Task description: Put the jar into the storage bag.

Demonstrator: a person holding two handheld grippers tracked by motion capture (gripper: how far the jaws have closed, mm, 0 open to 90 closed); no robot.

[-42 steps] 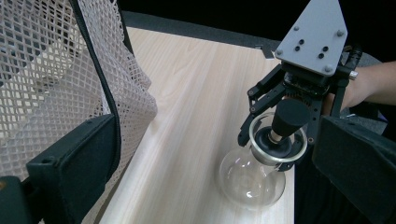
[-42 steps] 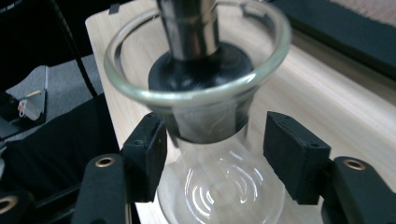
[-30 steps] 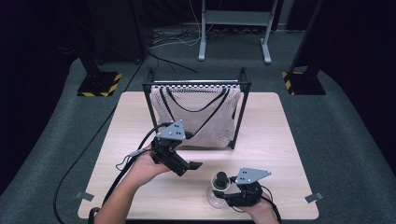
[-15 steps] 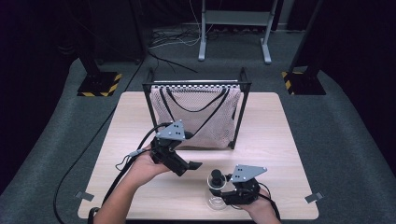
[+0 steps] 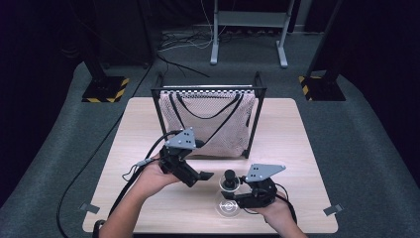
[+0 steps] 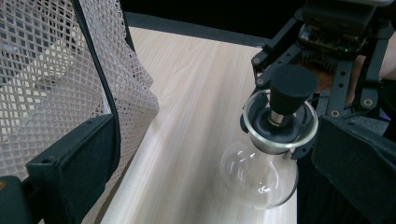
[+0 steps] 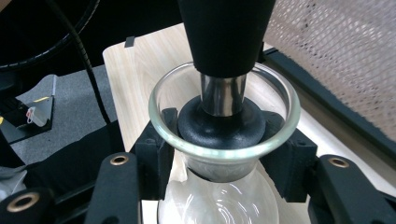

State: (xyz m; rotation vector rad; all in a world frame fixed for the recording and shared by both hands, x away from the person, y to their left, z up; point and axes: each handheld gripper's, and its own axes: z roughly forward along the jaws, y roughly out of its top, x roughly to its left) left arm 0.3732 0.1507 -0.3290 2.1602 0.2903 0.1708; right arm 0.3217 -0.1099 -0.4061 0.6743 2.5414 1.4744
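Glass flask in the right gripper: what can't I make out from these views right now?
- Flask bottom: in the right gripper view cut off by the lower edge; in the high view too small to tell whether it touches the table.
- Pads of the right gripper on the neck: hidden under the flared glass rim.
- Stopper top: cut off by the upper edge of the right gripper view.
- Mesh bag contents: netting too fine in the high view.

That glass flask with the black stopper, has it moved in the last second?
Yes. The glass flask, clamped at its neck by the right tool, has been lifted slightly; in the high view it sits a little farther left of the table's right edge than before.
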